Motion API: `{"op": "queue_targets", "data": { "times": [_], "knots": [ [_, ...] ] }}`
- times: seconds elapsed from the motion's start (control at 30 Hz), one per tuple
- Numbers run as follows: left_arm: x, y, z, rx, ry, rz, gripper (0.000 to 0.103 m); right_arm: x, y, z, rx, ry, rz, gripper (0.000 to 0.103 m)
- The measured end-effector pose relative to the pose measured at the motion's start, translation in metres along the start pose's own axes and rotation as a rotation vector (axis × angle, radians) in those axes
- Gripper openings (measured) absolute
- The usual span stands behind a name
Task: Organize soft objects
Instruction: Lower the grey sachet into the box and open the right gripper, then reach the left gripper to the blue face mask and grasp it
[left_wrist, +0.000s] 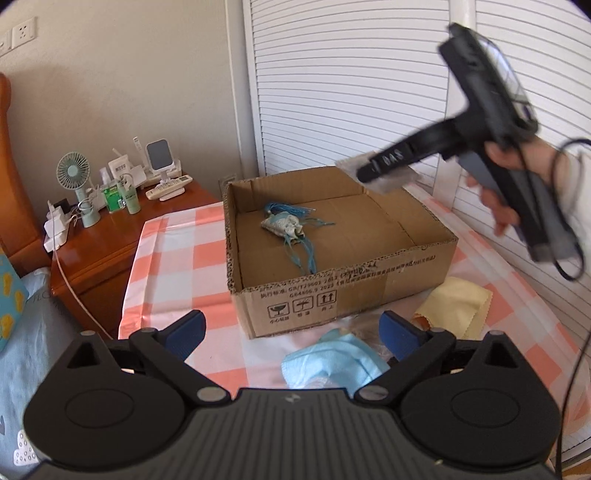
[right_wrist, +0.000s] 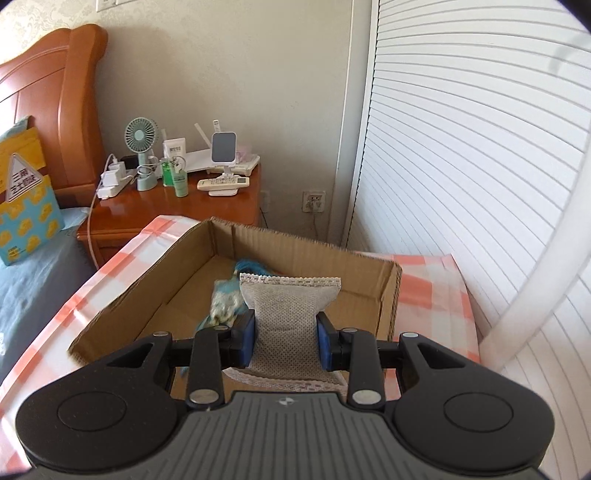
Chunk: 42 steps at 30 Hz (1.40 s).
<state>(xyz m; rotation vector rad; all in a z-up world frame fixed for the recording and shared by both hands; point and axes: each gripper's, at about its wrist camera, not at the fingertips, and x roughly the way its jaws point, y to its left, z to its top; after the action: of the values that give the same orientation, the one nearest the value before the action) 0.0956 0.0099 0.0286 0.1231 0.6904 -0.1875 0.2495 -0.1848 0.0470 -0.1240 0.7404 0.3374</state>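
Observation:
An open cardboard box (left_wrist: 369, 291) stands on the pink checked cloth; it also shows in the right wrist view (right_wrist: 391, 295). Inside lies a small patterned sachet with blue tassels (left_wrist: 282, 227), seen too in the right wrist view (right_wrist: 223, 299). My right gripper (right_wrist: 286, 341) is shut on a grey mesh sachet (right_wrist: 288, 317) and holds it above the box; from the left wrist view it hovers over the box's far right corner (left_wrist: 384, 173). My left gripper (left_wrist: 291, 332) is open, low over a light blue cloth (left_wrist: 332, 360). A yellow cloth (left_wrist: 458, 306) lies right of the box.
A wooden nightstand (left_wrist: 110, 240) at the left carries a small fan (left_wrist: 75, 177), bottles, a remote and chargers. White louvred doors (left_wrist: 351, 92) stand behind the table. A bed with a blue sheet (right_wrist: 33, 273) lies to the left.

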Motion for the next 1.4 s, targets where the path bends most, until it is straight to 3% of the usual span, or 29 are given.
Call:
{"op": "queue_targets", "data": {
  "times": [0.03,0.1,0.2,0.7,0.97,1.4],
  "knots": [
    [0.0,0.002,-0.002,-0.009,0.005,0.006,0.1,0.008,0.0,0.006,0.002,0.0,-0.004,0.048],
    [-0.001,0.006,-0.005,-0.024,0.013,0.016,0.1,0.024,-0.002,0.016,0.016,0.008,-0.016,0.089],
    [-0.001,0.013,-0.008,-0.044,0.023,0.035,0.1,0.032,-0.003,0.019,0.032,0.002,-0.037,0.099],
    [-0.004,0.006,-0.013,-0.027,0.033,0.009,0.1,-0.015,0.007,-0.024,0.041,-0.003,-0.065,0.103],
    [-0.005,0.004,-0.014,-0.019,0.036,0.008,0.1,-0.024,0.011,-0.046,0.05,0.036,-0.067,0.103],
    [-0.002,0.0,-0.02,-0.015,0.054,-0.005,0.1,-0.065,0.021,-0.132,0.088,0.113,-0.086,0.103]
  ]
}}
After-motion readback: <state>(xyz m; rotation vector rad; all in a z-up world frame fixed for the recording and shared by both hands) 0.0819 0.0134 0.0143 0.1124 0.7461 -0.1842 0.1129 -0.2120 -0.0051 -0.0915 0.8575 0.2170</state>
